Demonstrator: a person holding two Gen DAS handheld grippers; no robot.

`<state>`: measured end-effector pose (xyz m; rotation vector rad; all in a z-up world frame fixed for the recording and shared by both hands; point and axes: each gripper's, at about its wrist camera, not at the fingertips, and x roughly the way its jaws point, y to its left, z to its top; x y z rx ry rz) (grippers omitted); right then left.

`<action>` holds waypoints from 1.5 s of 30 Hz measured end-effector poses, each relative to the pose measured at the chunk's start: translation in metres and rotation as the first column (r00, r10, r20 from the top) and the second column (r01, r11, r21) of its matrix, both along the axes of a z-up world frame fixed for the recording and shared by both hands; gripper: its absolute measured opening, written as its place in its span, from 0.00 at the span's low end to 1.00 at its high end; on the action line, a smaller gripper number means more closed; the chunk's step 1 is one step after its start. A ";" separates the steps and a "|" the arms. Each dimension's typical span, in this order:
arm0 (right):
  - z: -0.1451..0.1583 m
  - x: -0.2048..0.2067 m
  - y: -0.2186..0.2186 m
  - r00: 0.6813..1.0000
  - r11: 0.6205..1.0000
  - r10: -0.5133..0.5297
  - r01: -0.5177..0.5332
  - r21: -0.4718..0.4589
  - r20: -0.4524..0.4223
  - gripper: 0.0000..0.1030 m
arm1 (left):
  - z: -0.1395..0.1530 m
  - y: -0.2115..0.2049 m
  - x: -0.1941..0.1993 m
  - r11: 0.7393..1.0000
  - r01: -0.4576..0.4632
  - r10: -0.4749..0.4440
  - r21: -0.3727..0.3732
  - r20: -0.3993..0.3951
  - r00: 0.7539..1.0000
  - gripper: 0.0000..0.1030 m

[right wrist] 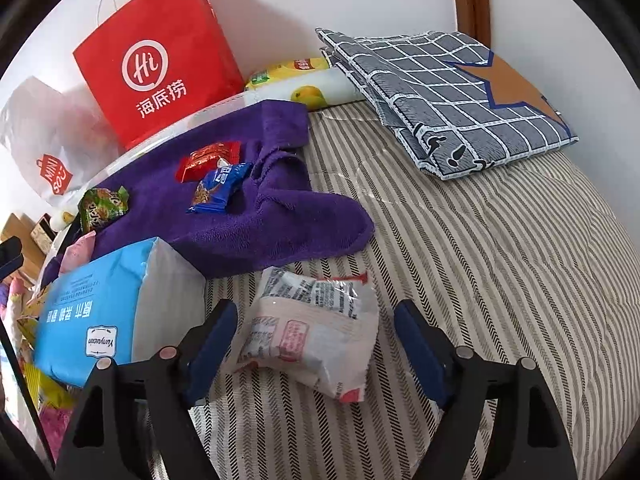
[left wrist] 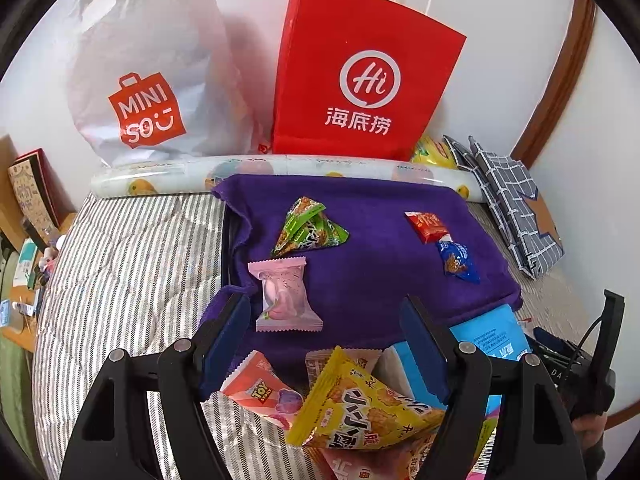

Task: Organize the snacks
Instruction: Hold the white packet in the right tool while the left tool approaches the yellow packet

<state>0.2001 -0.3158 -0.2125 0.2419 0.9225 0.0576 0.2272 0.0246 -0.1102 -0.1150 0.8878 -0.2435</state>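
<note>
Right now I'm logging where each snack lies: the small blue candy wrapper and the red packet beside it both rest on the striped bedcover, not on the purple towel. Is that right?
Not quite. The small blue candy wrapper and the red packet do lie beside each other, but both rest on the purple towel, not on the striped bedcover. The right wrist view shows it, and the left wrist view agrees.

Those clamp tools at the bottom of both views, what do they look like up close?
Both look alike. The left gripper and right gripper each have black plastic arms with triangular cut-outs, round silver pivot pins, and flat dark-blue pads lining the jaws. In the left wrist view, a thin black cable loops beside the other gripper's body.
</note>
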 end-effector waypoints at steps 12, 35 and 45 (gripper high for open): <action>0.002 -0.019 -0.005 0.995 0.995 0.095 -0.095 -0.021 0.002 0.53 | -0.002 -0.001 0.000 1.000 0.000 0.000 0.016 0.001 1.000 0.74; -0.001 -0.038 0.030 0.996 0.978 0.087 -0.087 -0.189 -0.011 0.59 | -0.004 0.044 -0.088 0.999 0.036 -0.037 -0.038 -0.027 0.999 0.74; 0.003 -0.062 0.024 0.997 0.980 0.074 -0.069 -0.186 0.018 0.53 | -0.018 0.037 -0.090 0.998 0.040 -0.044 -0.056 -0.066 0.997 0.74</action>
